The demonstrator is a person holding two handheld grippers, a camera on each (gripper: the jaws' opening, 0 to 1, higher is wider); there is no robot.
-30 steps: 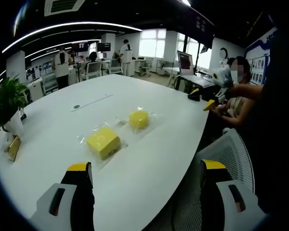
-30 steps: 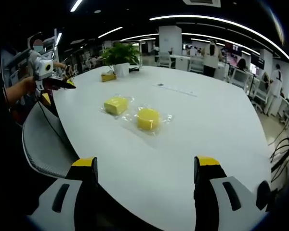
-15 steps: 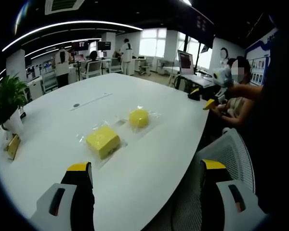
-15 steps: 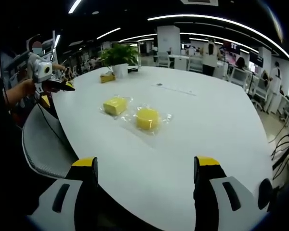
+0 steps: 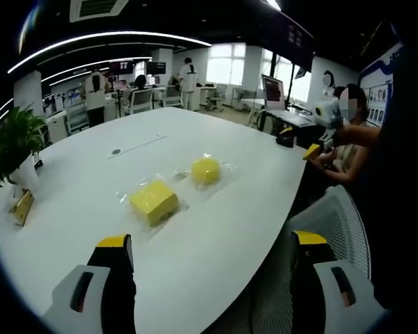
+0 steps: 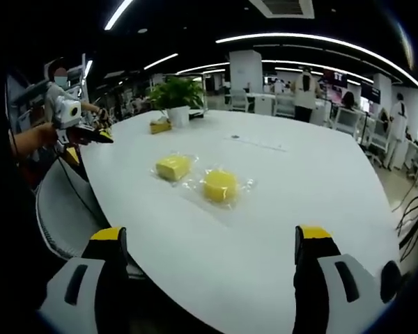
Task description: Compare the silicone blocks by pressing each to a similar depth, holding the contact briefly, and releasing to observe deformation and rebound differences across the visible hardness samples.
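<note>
Ahead of the left gripper (image 5: 209,254) — jaws wide apart, holding nothing — we see the square block (image 5: 152,202) and, just beyond, the round block (image 5: 205,170), both bagged on the white table (image 5: 216,236). Our right gripper (image 6: 212,247) is likewise spread and empty. Farther off stand a potted plant (image 6: 174,94) and office desks. Both blocks lie unmoved since earlier.

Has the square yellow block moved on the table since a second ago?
No. The square block sits beside the round block as before; the camera shifted.
</note>
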